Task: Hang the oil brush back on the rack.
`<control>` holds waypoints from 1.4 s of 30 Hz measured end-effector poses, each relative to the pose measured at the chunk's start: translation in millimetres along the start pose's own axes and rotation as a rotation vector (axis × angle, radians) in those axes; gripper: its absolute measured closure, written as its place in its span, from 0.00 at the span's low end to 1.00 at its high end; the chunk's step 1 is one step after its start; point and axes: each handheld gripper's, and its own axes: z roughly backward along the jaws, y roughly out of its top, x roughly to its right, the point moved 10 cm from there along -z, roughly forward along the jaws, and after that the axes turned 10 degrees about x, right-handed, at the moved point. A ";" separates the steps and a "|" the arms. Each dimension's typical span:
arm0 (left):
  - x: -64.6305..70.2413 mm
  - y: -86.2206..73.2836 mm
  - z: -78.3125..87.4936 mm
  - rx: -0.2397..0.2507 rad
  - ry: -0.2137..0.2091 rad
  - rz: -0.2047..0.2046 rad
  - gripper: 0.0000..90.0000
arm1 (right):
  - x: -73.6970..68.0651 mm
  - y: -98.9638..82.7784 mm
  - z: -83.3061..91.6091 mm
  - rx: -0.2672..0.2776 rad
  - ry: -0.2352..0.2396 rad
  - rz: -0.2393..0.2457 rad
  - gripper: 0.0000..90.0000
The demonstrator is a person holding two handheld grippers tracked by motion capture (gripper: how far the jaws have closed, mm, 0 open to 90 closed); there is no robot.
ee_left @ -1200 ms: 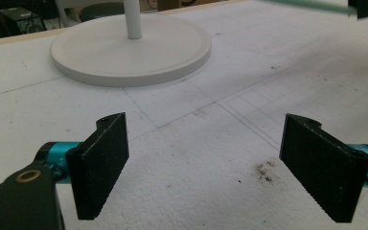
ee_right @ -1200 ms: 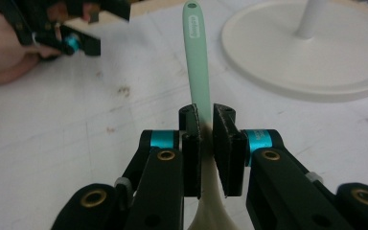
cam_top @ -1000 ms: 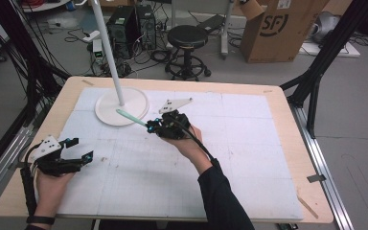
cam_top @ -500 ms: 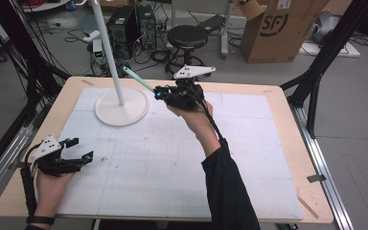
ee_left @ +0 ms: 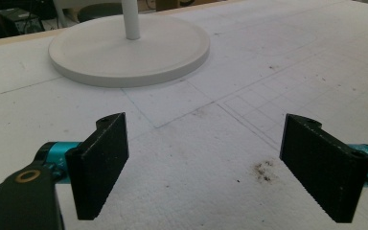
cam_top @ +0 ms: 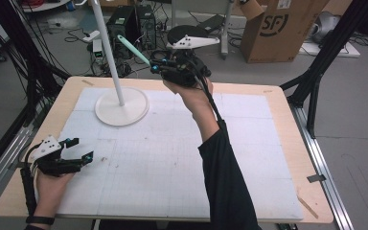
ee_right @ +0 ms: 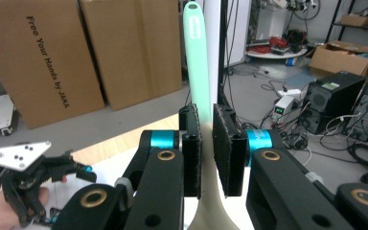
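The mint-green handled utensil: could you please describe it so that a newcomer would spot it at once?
Start at the white lamp stand on the table's far left. To its right, the right gripper is raised above the far edge. Clamped in its jaws is the slim utensil, the one pale mint-green thing among white and black gear.
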 end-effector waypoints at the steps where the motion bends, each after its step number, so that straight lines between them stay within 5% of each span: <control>1: 0.1 0.1 0.0 0.001 -0.002 -0.001 0.20 | -0.4 3.2 -1.1 0.002 -0.001 0.000 0.92; 28: 1.5 -0.1 -0.5 -0.001 -0.008 -0.007 0.20 | -10.3 61.5 -30.8 0.047 -0.013 0.013 0.92; 42: 1.6 -0.3 -0.5 -0.002 -0.009 -0.010 0.20 | -10.5 63.3 -35.6 0.049 -0.013 0.018 0.92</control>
